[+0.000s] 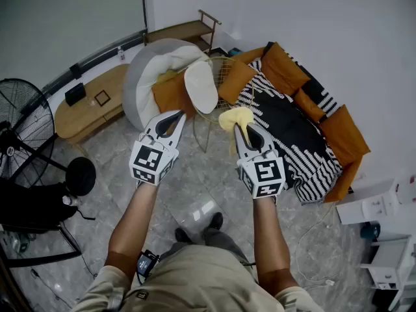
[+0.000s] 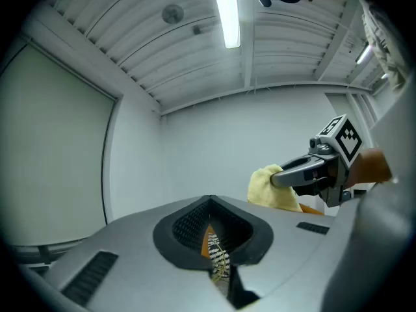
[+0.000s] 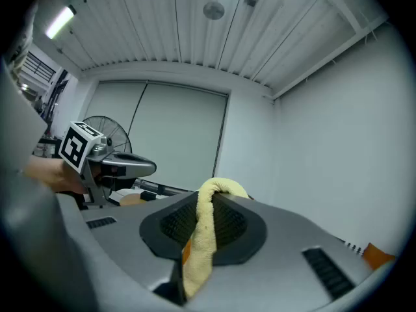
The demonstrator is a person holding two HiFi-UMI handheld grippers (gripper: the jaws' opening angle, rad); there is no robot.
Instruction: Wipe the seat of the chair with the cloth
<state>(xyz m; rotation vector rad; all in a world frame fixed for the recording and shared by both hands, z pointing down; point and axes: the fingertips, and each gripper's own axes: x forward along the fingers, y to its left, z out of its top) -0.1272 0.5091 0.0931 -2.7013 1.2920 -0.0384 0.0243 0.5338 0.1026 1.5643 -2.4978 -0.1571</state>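
My right gripper (image 1: 242, 127) is held in the air, shut on a yellow cloth (image 1: 234, 117); in the right gripper view the cloth (image 3: 201, 252) drapes over the closed tips and hangs down between the pads. My left gripper (image 1: 174, 117) hovers beside it, shut and empty, with only striped fabric showing through the slit in the left gripper view (image 2: 209, 205). Beyond both tips stands a gold wire chair (image 1: 221, 73) with a white seat pad (image 1: 201, 86). Each gripper sees the other: the right gripper (image 2: 286, 174) with the cloth (image 2: 268, 188), and the left gripper (image 3: 138, 168).
A grey round lounger (image 1: 146, 70) with an orange cushion (image 1: 170, 95) sits left of the chair. A sofa (image 1: 305, 129) with orange cushions and a striped throw lies to the right. A floor fan (image 1: 26, 125), a low wooden table (image 1: 88, 112) and white boxes (image 1: 374, 207) ring the marble floor.
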